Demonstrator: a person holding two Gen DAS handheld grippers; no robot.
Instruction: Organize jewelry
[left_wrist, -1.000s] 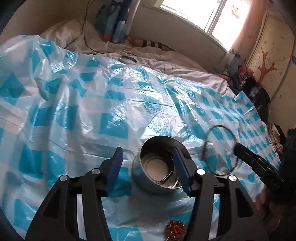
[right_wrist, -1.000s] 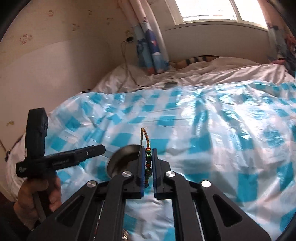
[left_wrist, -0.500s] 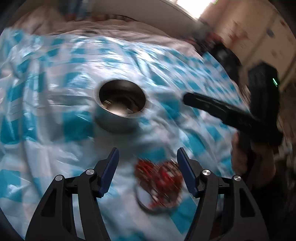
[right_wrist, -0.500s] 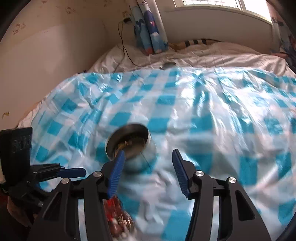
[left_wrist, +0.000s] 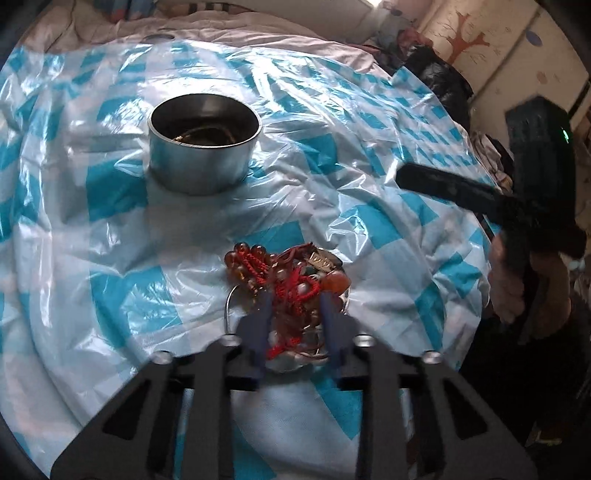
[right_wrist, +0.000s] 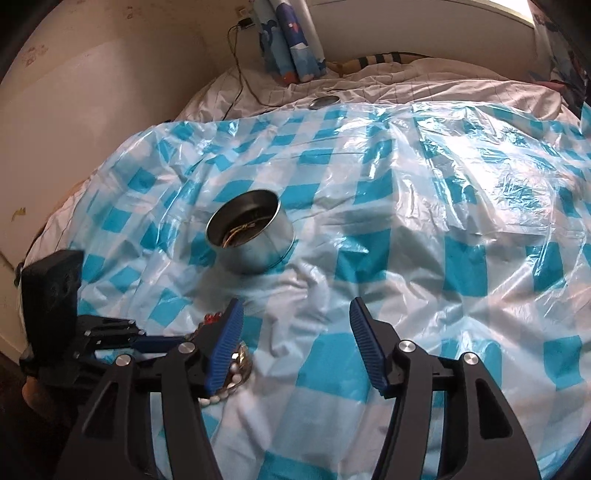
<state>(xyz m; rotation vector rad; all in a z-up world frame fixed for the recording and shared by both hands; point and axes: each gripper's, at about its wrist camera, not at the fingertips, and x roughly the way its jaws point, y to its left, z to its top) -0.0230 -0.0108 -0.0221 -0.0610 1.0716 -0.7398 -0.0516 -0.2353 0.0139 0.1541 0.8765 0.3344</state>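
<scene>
The left gripper (left_wrist: 295, 325) is set down into the jewelry pile (left_wrist: 291, 291), and its jaws are closing with red cord and beads between them; whether the pads already press cannot be told through the blur. The pile lies directly under and just ahead of its fingertips, on a small shiny dish (left_wrist: 231, 306). The tin (left_wrist: 204, 147) stands further ahead and to the left, with a bangle already inside. The right gripper (right_wrist: 295, 343) is held with nothing between its jaws, which are opening; the pile lies beside its left finger.

One strand should be pinched, not a clump. The lift is best made slowly and straight up, so tangled pieces are shed before the tin is reached. The dish may be dragged along.
</scene>
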